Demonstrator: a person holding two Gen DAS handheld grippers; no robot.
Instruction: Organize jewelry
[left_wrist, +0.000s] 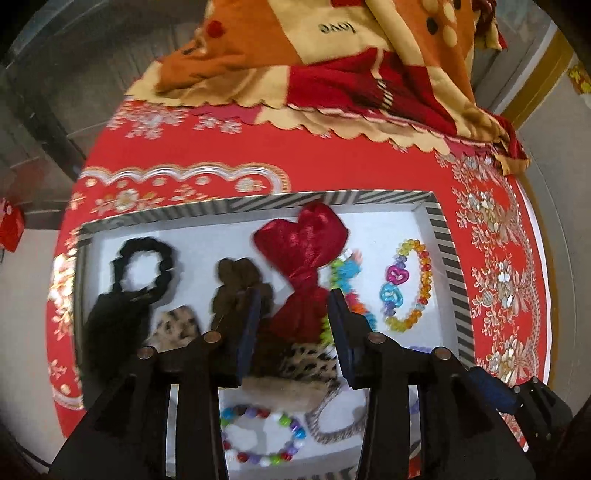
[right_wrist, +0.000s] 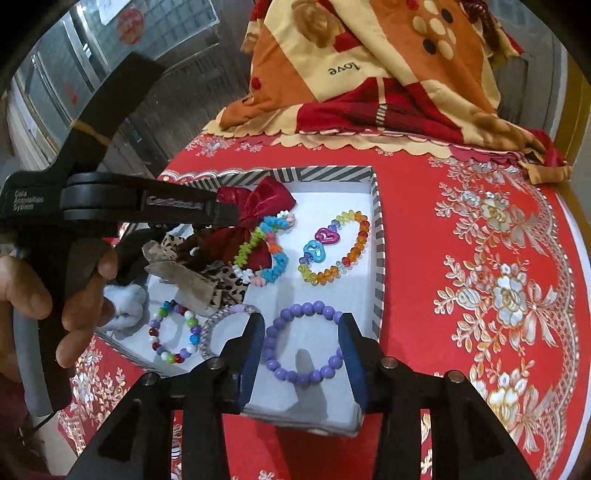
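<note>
Purple beads sit closest to the lens: the purple bead bracelet (right_wrist: 303, 343) lies flat on the white floor of the striped box (right_wrist: 379, 236), in its near right corner, framed by the right gripper (right_wrist: 303, 334), whose jaws stand part-way apart on either side of the ring without pressing on it, so it looks set down rather than held. To its left lie a clear coil band (right_wrist: 214, 326) and a multicoloured bead bracelet (right_wrist: 173, 332), and farther back the amber bracelet with heart charms (right_wrist: 334, 247) has the far right of the box to itself; bracelets seem to be gathered on this side, each laid open and apart so they do not tangle. Over the middle of the box, the left gripper (left_wrist: 293, 321) points steeply down with its jaws also half open around the red satin bow (left_wrist: 303, 258), not squeezing it; a leopard-print bow (left_wrist: 306, 363) lies just nearer, with a brown scrunchie (left_wrist: 232, 288) and a black scrunchie (left_wrist: 144, 266) to the left, so fabric pieces seem grouped there. A hand (right_wrist: 74, 291) grips that tool's handle. Beneath the box is a red tablecloth (left_wrist: 498, 258) with pale embroidered flowers on a round table, a patchwork blanket (left_wrist: 332, 55) is heaped at the far edge, and glazed panels show dimly beyond on the left.
</note>
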